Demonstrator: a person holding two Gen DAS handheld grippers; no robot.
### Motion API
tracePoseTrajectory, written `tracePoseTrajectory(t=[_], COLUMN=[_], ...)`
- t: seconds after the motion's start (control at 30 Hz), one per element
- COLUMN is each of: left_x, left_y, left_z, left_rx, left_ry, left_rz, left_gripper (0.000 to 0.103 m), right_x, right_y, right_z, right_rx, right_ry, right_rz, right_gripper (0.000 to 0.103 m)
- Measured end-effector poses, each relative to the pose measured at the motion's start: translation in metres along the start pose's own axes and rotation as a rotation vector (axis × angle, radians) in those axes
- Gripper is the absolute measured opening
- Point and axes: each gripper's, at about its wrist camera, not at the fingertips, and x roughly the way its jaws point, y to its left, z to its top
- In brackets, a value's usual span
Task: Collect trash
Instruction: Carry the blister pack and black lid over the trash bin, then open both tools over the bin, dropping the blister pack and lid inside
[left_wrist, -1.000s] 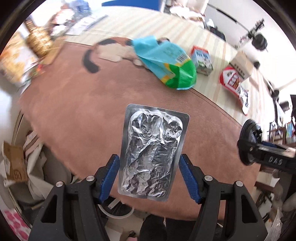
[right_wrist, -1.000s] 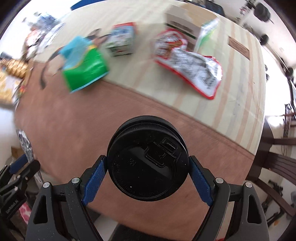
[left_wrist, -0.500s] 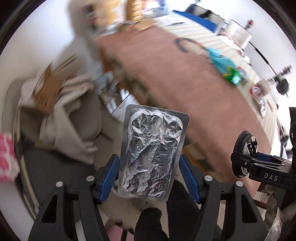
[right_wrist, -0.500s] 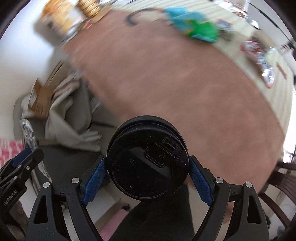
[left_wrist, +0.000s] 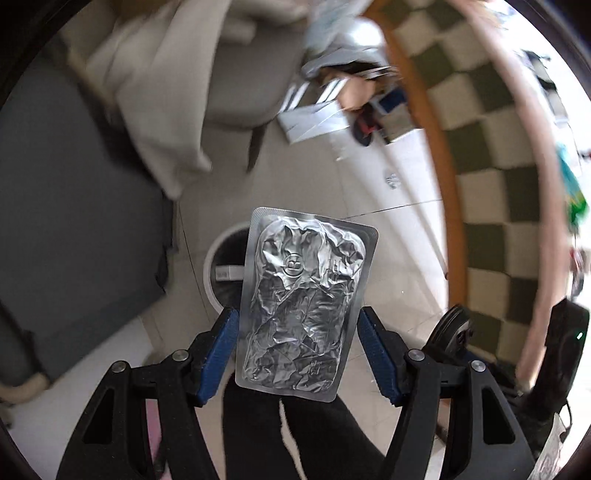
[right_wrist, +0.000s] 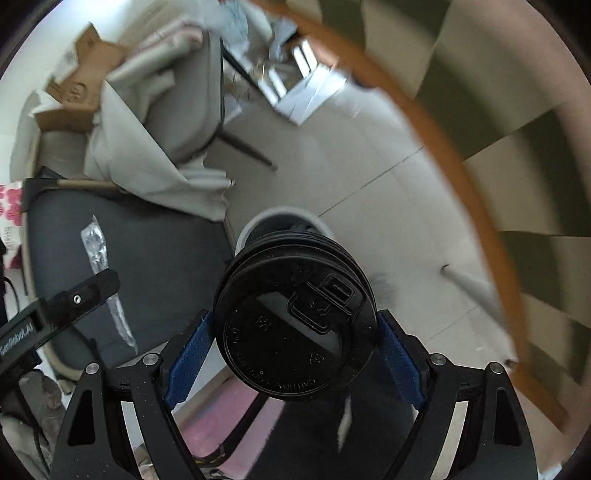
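My left gripper (left_wrist: 297, 350) is shut on a crumpled silver foil pack (left_wrist: 304, 302) and holds it upright above a round white-rimmed bin (left_wrist: 218, 269) on the tiled floor. My right gripper (right_wrist: 295, 339) is shut on a black cup with a black lid (right_wrist: 295, 325). The same bin (right_wrist: 284, 218) shows just behind the cup in the right wrist view, mostly hidden. The foil pack (right_wrist: 99, 258) and left gripper also show edge-on at the left of the right wrist view.
A table edge with a checkered cloth (left_wrist: 491, 155) curves along the right. A grey chair (right_wrist: 177, 122) draped with pale fabric and cardboard (right_wrist: 77, 92) stands at upper left. A dark grey mat (left_wrist: 74, 221) lies left of the bin. Boxes (left_wrist: 317, 118) lie under the table.
Both grippers have swung away from the tabletop and down toward the floor, still holding their items. The bin has come into view beneath them.
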Motion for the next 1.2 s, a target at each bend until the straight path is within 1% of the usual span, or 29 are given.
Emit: tracePoseTrajectory(t=[0.1,0.13,0.2,0.27,0.4,0.5,0.53,0.57,0.6,0.63,0.67,0.77,0.83,0.9,0.97,1.07,1.2], left_x=[0.052,0.071,0.106,0.138,0.187,0.208,0.211,0.214,0.214,0.215,0.215,0.212,0.207,0.199,0.186,0.176,0.161], left_y=[0.028,0.036,0.049,0.062,0.080,0.090,0.093,0.095,0.098,0.101,0.103,0.110,0.114,0.115,0.112,0.109,0.105], left_z=[0.010,0.013,0.019,0.021,0.021,0.017,0.016,0.015,0.013,0.012,0.010,0.006,0.003,0.000,-0.004,-0.010,-0.016], left_rx=[-0.065,-0.081,-0.103,-0.115,-0.127,-0.135,-0.136,-0.136,-0.142,-0.148,-0.151,-0.163,-0.161,-0.141,-0.118,-0.087,-0.064], left_ry=[0.037,0.052,0.080,0.107,0.161,0.187,0.191,0.189,0.181,0.176,0.176,0.170,0.157,0.122,0.075,0.045,0.035], left_rz=[-0.025,-0.032,-0.050,-0.057,-0.048,-0.028,-0.020,-0.011,0.000,0.007,0.013,0.045,0.081,0.137,0.219,0.289,0.315], left_gripper=[0.064,0.064,0.064,0.064,0.064,0.065,0.071,0.076,0.087,0.097,0.100,0.100,0.100,0.101,0.101,0.101,0.100], right_x=[0.062,0.083,0.121,0.159,0.219,0.250,0.257,0.263,0.268,0.274,0.276,0.277,0.275,0.270,0.264,0.255,0.236], right_y=[-0.009,-0.013,-0.017,-0.019,-0.020,-0.023,-0.024,-0.025,-0.026,-0.023,-0.022,-0.020,-0.020,-0.017,-0.013,-0.009,-0.002], right_z=[0.012,0.016,0.021,0.024,0.025,0.021,0.019,0.017,0.016,0.017,0.018,0.018,0.017,0.017,0.017,0.017,0.015], right_rx=[0.002,-0.002,-0.010,-0.027,-0.101,-0.130,-0.137,-0.145,-0.151,-0.154,-0.157,-0.164,-0.172,-0.181,-0.194,-0.203,-0.212], right_ry=[0.045,0.058,0.090,0.117,0.168,0.192,0.195,0.205,0.213,0.213,0.211,0.202,0.199,0.191,0.179,0.158,0.137], right_rz=[0.019,0.013,0.021,0.007,-0.039,-0.052,-0.057,-0.052,-0.048,-0.046,-0.046,-0.058,-0.069,-0.087,-0.116,-0.151,-0.196], right_gripper=[0.088,0.088,0.088,0.088,0.088,0.090,0.090,0.093,0.094,0.098,0.103,0.103,0.103,0.103,0.103,0.103,0.103])
